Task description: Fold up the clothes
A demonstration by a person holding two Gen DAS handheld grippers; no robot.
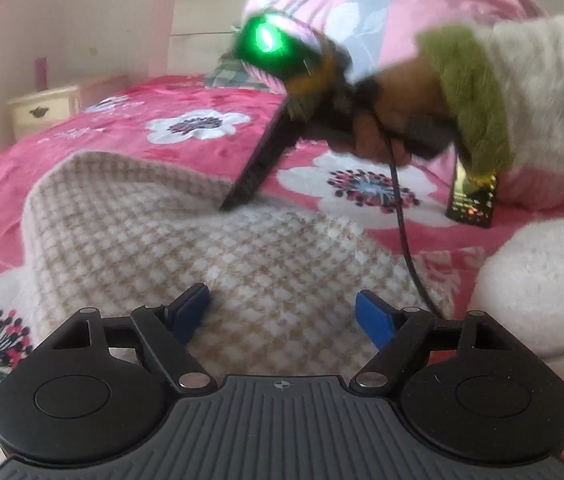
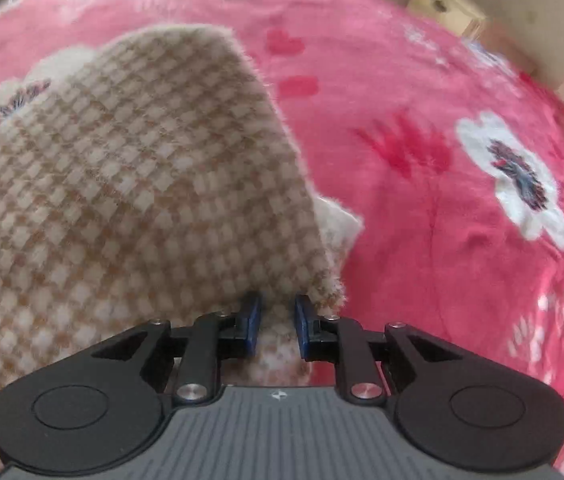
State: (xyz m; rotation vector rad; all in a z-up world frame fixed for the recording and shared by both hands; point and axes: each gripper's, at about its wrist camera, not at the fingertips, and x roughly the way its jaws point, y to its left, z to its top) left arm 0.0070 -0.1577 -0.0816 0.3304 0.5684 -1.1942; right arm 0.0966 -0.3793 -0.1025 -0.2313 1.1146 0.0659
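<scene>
A pink floral fleece bedspread (image 2: 422,128) covers the bed; on it lies the beige-and-white checked knit garment (image 1: 210,248). The right gripper (image 2: 278,322) pinches its corner; the left gripper (image 1: 282,316) hovers above it, fingers spread and empty.

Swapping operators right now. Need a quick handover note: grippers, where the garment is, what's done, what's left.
Left gripper: open, empty, hovering over the near part of the beige-and-white checked fuzzy garment.
Right gripper: jaws narrow, fabric of the garment's edge between the blue pads; looks like a pinch on that edge, tips pointing down onto it.
Garment lies on the pink flowered blanket, one side apparently doubled over; a white layer peeks out beneath that edge in the right wrist view.
A black phone sits on the blanket beyond it.
Left: set that edge down, then finish folding.
</scene>
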